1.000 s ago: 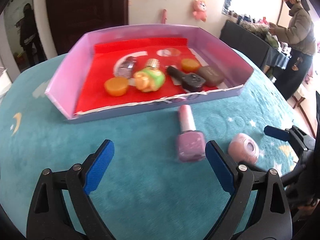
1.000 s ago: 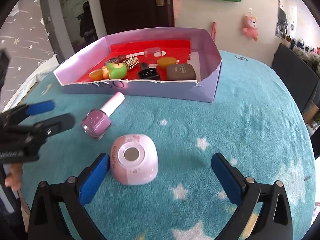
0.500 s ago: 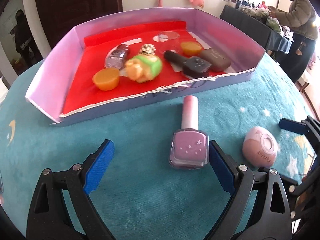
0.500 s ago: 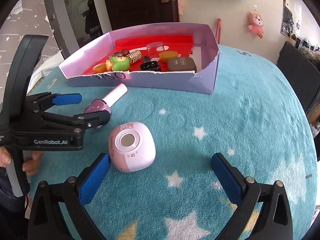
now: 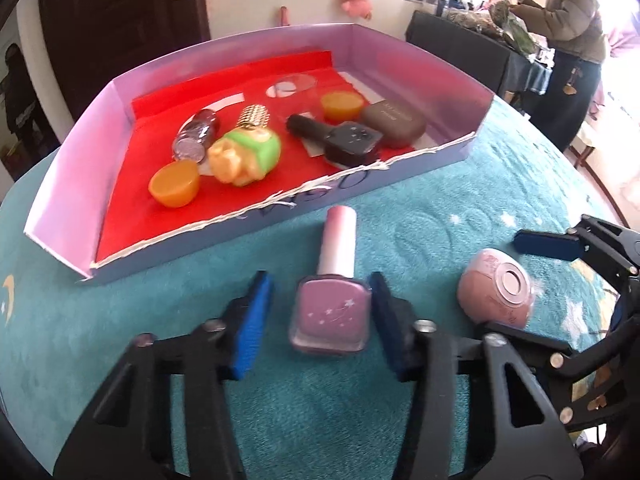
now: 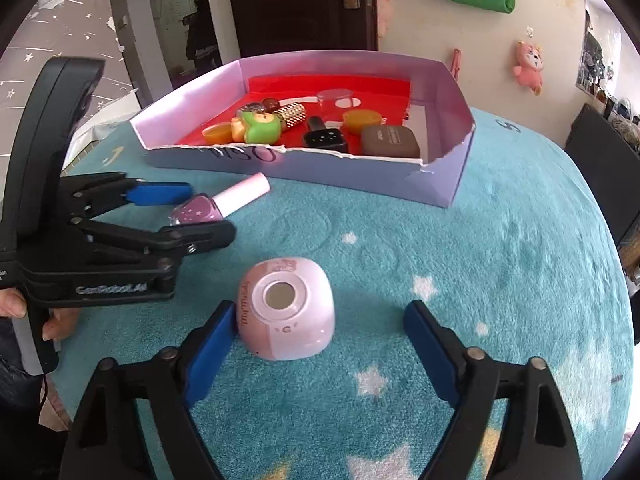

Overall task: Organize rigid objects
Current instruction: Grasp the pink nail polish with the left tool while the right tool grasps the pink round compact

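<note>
A purple nail polish bottle [image 5: 330,316] with a pale pink cap lies on the teal star-patterned cloth [image 5: 120,320], cap toward the box. My left gripper [image 5: 320,286] straddles it with jaws closing: the right pad [image 5: 384,320] touches the glass and the left pad [image 5: 252,328] stands a little off. A pink rounded device [image 6: 288,316] sits between the fingers of my right gripper [image 6: 320,310], also closing, its left pad [image 6: 212,344] against the device and the other pad well clear. From the right wrist, the left gripper [image 6: 208,216] shows around the bottle [image 6: 200,210].
A lavender cardboard box [image 5: 72,152] with red lining lies beyond and holds orange caps, a green-yellow toy [image 5: 244,156], a black bottle [image 5: 340,140], a brown case [image 5: 394,120] and a glitter bottle. A person [image 5: 572,28] stands at a dark table, back right.
Both pairs of jaws have narrowed. The left gripper has shifted so the nail polish bottle lies between its fingers. The right gripper's left pad has come up against the pink device.
</note>
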### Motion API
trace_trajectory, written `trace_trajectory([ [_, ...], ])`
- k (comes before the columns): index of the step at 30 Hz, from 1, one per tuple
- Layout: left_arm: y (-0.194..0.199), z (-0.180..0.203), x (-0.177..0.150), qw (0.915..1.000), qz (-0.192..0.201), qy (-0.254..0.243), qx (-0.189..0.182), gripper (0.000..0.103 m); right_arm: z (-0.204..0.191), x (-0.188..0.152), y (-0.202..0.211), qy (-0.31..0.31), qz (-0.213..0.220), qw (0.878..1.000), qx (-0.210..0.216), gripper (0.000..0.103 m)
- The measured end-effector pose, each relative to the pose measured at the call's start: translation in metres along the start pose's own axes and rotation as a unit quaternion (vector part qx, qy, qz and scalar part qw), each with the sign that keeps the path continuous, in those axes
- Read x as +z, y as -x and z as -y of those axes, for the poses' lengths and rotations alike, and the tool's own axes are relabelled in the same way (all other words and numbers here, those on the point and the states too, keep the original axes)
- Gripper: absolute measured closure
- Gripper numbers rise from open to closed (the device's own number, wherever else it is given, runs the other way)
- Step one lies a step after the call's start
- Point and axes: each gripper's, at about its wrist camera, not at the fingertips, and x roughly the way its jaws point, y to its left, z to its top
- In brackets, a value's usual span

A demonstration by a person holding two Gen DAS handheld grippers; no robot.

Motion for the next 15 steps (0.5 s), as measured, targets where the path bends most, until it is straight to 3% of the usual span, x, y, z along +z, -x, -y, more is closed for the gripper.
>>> trace_trajectory([
  [5,0.005,-0.002,-0.002,0.9998,0.001,0.009,-0.018,0.069,-0.003,0.000,0.002,-0.007,0.011,0.999,0.039,0.052],
  [15,0.031,-0.009,-0.008,0.9991,0.026,0.026,-0.022,0.069,-0.003,0.009,0.017,-0.021,0.040,0.998,0.039,0.052],
])
